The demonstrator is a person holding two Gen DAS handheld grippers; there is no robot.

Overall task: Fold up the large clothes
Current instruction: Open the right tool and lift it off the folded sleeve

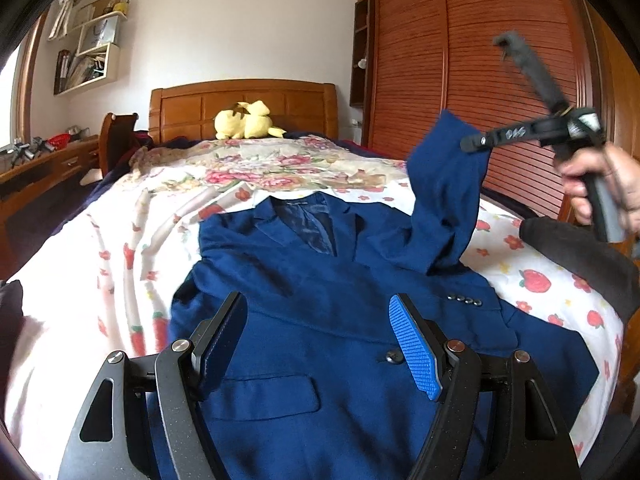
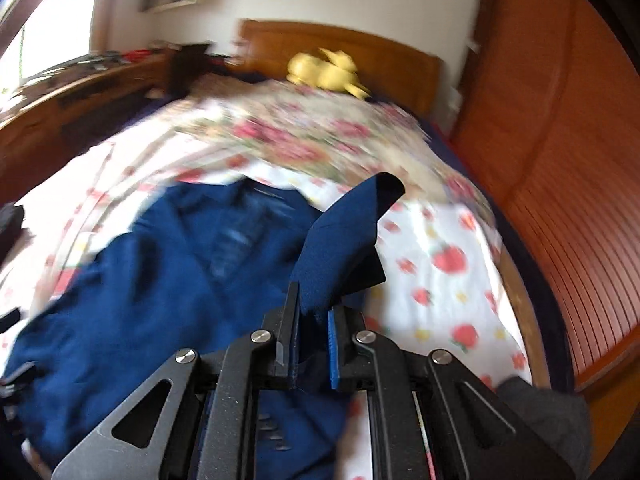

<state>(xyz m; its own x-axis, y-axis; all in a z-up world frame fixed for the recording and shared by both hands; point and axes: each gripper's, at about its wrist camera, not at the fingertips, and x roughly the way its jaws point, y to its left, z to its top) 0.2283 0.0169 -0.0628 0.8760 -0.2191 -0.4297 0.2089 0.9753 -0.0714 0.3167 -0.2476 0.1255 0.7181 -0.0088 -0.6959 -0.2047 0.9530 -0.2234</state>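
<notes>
Lying face up on the bed (image 1: 132,280), the blue blazer (image 1: 320,312) spreads across the strawberry-print sheet (image 1: 532,280), its collar toward the wooden headboard (image 1: 248,100) and its hem toward the foot edge. The left gripper (image 1: 320,344) hovers over the blazer's lower front with its jaws spread wide and nothing between them — the blue ribbed pad (image 1: 416,352) faces inward just beside a dark front button (image 1: 391,357).

Toward the bed's right edge, the right gripper (image 2: 314,340) is clamped on the blazer's sleeve (image 1: 444,196), which it holds lifted off the sheet; the cuff end stands up beyond the fingertips in the right wrist view. A row of cuff buttons (image 1: 464,300) shows on the blazer's right side.

A floral quilt (image 1: 280,164) covers the head end of the bed, and a yellow plush toy (image 1: 246,120) sits against the headboard. The right wrist view is blurred.
</notes>
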